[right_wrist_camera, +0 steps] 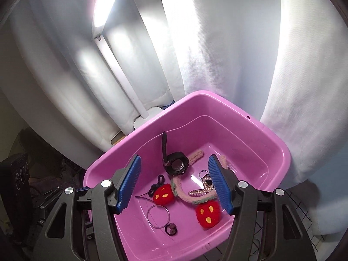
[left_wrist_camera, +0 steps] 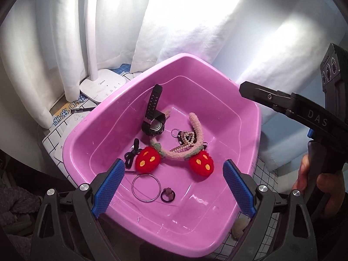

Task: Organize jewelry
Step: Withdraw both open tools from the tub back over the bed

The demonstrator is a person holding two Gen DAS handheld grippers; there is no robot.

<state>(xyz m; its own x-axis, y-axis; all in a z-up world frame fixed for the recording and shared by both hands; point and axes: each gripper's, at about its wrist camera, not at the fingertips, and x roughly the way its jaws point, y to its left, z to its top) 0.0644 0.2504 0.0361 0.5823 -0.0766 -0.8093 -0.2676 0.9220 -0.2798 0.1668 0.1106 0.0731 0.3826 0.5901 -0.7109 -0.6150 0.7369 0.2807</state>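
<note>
Both grippers, left gripper [left_wrist_camera: 174,175] and right gripper [right_wrist_camera: 175,183], hang released, empty, over pink basin [left_wrist_camera: 250,117]. Inside it, left to right: black hair tie [left_wrist_camera: 130,154], watch [left_wrist_camera: 153,120], strawberry headband [left_wrist_camera: 174,154], pearl clip [left_wrist_camera: 188,139]. Collecting looks nearly finished.

White pleated fabric curtains [left_wrist_camera: 65,43] hang at the back; a white plastic lamp base [left_wrist_camera: 102,86] sits below them; a black pen [left_wrist_camera: 83,109] lies near that base, on printed papers [left_wrist_camera: 65,119].
</note>
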